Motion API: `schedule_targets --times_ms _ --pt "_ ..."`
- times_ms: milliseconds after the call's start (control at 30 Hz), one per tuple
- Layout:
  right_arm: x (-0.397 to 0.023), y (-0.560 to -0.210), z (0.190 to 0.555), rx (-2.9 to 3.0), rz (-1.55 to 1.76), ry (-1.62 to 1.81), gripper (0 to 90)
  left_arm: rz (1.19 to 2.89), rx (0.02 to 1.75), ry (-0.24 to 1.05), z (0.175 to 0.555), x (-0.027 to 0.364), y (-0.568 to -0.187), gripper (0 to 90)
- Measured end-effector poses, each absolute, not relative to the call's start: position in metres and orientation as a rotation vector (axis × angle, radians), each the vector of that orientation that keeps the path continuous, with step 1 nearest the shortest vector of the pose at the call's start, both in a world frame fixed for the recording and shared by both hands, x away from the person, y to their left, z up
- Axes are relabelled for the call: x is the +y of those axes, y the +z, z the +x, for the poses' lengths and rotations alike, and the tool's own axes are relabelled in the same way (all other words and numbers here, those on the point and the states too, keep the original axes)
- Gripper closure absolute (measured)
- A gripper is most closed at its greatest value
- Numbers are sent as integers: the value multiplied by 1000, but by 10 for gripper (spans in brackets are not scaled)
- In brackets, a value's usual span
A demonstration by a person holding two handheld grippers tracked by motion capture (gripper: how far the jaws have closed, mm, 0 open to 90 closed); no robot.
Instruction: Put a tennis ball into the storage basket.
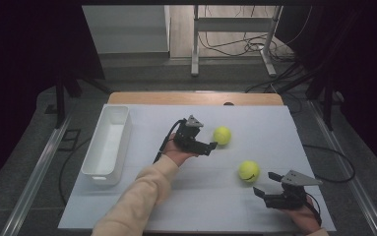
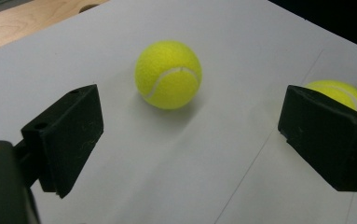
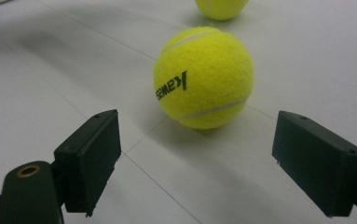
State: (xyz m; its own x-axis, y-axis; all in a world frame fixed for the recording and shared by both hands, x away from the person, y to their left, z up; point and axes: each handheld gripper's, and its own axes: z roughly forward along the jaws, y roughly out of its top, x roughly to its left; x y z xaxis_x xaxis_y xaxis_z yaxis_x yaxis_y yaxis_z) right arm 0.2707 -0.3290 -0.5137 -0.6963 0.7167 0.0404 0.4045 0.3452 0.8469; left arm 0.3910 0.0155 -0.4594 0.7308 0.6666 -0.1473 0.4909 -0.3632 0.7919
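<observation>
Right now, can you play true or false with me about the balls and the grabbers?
1. Both balls are lying on the white table sheet. True: the far ball and the near ball both rest on it.
2. The left gripper is squeezing the far ball. False: its jaws are open and the ball lies just ahead of them, untouched.
3. The right gripper is open. True: its jaws stand wide apart, pointed at the near ball.
4. A ball is inside the white bin. False: no ball is in it; both are out on the sheet.
5. The near ball has black letters on it. True.
</observation>
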Motion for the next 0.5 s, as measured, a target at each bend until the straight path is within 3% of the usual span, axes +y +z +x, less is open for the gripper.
schedule_targets --times_ms 500 --pt "-329 -514 271 2277 996 1279 159 2052 906 261 406 8 -463 74"
